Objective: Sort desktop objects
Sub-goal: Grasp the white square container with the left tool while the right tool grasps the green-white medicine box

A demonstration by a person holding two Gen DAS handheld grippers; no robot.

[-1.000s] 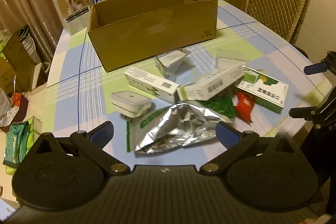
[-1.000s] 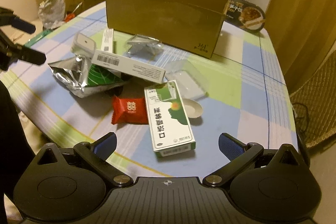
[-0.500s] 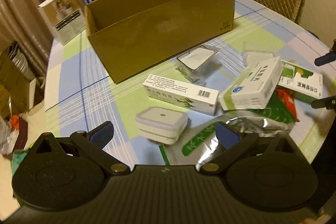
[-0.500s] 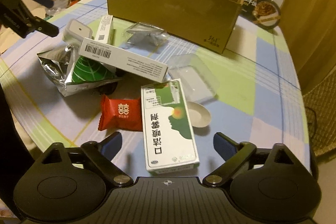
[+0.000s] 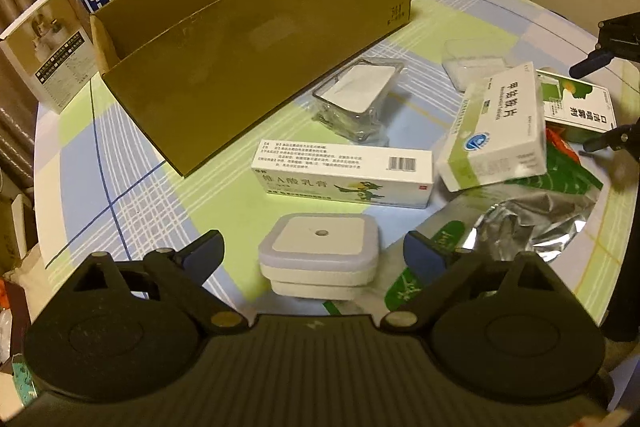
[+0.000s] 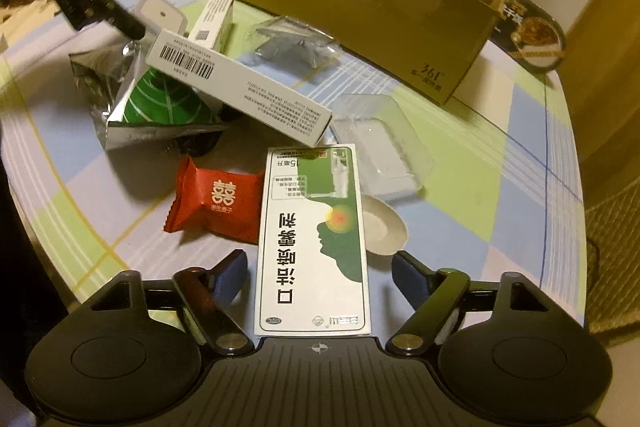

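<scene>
Jaws of the left gripper (image 5: 314,253) spread wide, flanking a squat white square case (image 5: 319,254) resting flat on the tabletop (image 5: 132,163); no contact visible on either side. Square in plan, so no long axis to favour. Just beyond, a long white ointment carton (image 5: 347,178) lying crosswise to the jaws, then the open cardboard box (image 5: 256,27), likely the sorting destination.

Jaws of the right gripper (image 6: 318,277) likewise apart, straddling the near end of a green-and-white spray carton (image 6: 314,243), flat on the tabletop, long axis running straight away from the jaws toward the cardboard box, near end almost under the gripper body. Red candy packet (image 6: 218,205) touching its left edge; small white dish (image 6: 382,227) tucked at its right.

Each gripper nearer its own target; closing probably next for both.
</scene>
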